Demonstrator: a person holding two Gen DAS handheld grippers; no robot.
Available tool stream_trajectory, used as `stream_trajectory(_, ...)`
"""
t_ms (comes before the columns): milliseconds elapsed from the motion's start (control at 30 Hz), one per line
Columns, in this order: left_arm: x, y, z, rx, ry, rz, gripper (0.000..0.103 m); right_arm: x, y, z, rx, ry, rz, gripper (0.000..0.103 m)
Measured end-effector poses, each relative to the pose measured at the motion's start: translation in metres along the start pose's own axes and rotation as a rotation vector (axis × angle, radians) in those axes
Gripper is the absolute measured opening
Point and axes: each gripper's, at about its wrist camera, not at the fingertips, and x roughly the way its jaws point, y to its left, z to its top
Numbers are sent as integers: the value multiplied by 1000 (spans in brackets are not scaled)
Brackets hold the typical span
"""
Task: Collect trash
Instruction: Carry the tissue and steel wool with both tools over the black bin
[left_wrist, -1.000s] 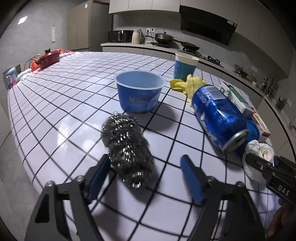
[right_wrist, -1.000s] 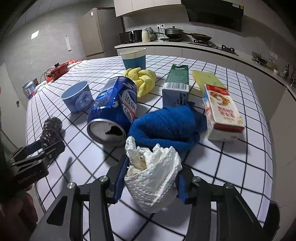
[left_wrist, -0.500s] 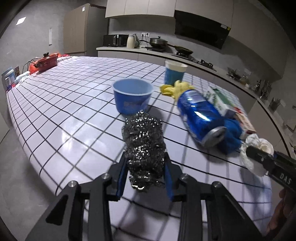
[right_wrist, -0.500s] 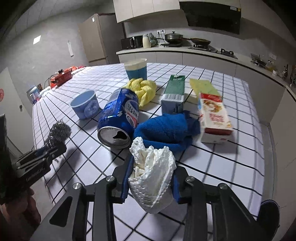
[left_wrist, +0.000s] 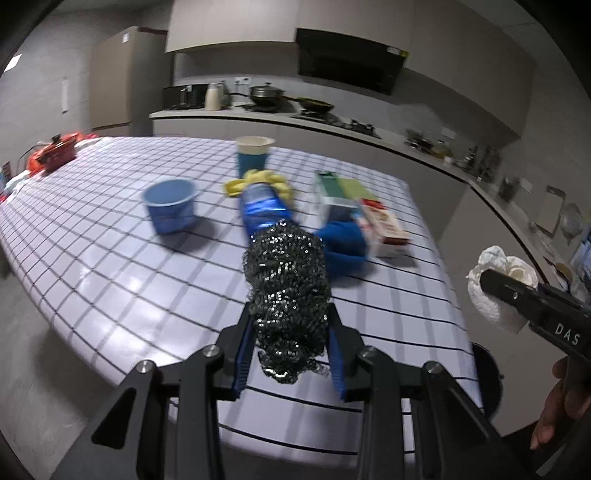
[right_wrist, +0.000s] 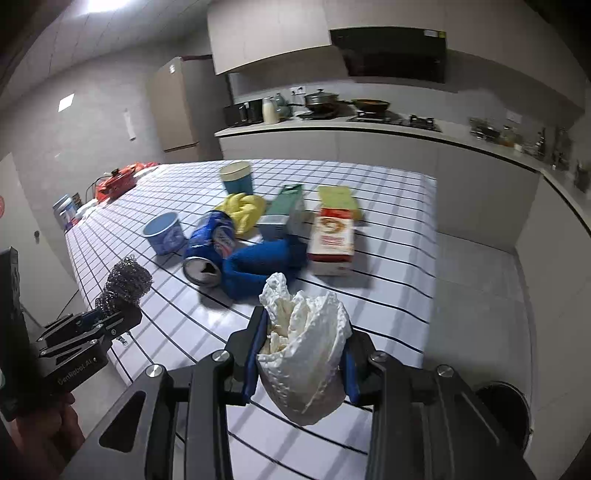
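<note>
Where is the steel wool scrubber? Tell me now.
In the left wrist view the steel wool scrubber sits centre frame, clamped in the left gripper, lifted above the table's near edge.

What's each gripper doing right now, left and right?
Left gripper: closed on the steel wool scrubber, lifted off the table.
Right gripper: closed on the crumpled paper towel, also lifted.

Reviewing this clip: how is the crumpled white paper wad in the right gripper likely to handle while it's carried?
The paper wad looks soft: pinched in the right gripper, it bulges above and below the pads, so it probably squashes rather than resists. It seems light for its bulk. Its loose, creased top may flop or shed folds if the grip eases, though the textured surface looks unlikely to slip.
</note>
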Motion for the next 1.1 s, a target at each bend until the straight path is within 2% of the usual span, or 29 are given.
stream_trajectory(600, -2, -170, -28, 197, 33, -234, 36, -107, -151, -64, 161, -19, -220, 38)
stream_trajectory(867, 12, -247, -53, 275, 93, -311, 36, -135, -227, -105, 238, 15, -297, 38)
stream_trajectory(1100, 31, -300, -81, 294, 164, -339, 36, -139, -281, -140, 259, 75, -300, 38)
